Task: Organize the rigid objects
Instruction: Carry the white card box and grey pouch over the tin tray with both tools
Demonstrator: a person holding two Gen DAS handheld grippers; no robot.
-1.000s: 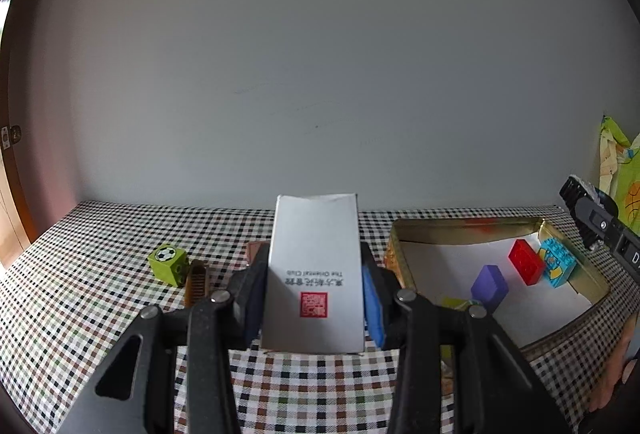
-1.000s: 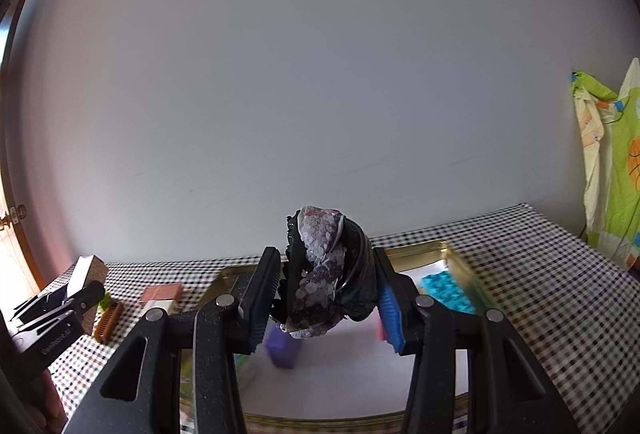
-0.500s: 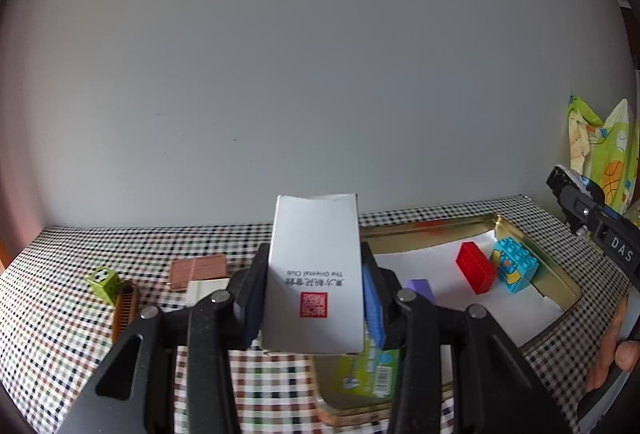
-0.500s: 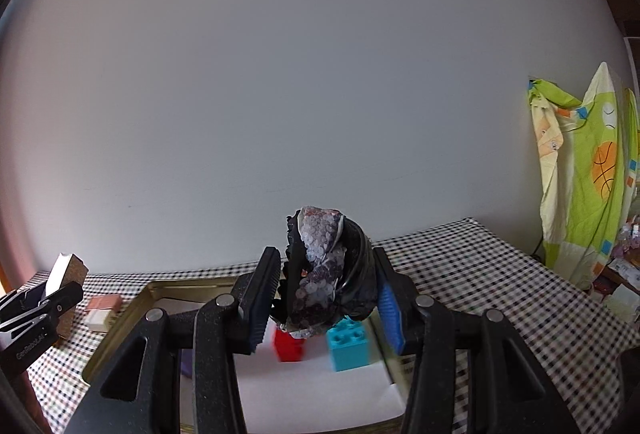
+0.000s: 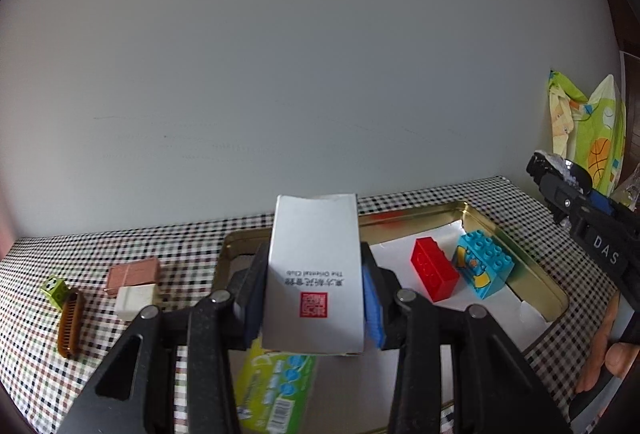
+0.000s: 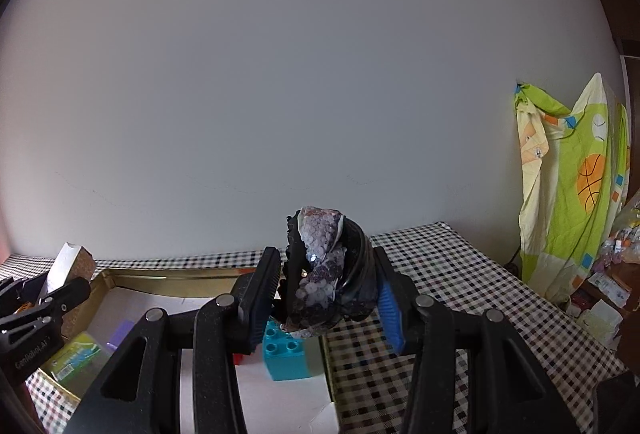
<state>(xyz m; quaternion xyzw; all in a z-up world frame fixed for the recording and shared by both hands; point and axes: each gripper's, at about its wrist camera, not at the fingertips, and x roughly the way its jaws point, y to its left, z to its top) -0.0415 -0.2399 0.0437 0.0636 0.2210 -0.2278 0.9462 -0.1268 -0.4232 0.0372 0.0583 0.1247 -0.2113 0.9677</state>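
Tray [image 5: 536,286] holds red brick [image 5: 434,274], blue brick [image 5: 484,268], green pack [image 5: 276,390]. Left gripper [image 5: 314,298] pinches white box [image 5: 316,274]; right gripper [image 6: 326,298] pinches sequined thing [image 6: 324,274], maybe hair accessory. Left of tray, comb [image 5: 70,324], blocks [image 5: 134,284] and green cube [image 5: 54,287] remain.

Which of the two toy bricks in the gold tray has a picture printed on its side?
The light blue brick; its side shows a printed picture, while the red brick beside it is plain.
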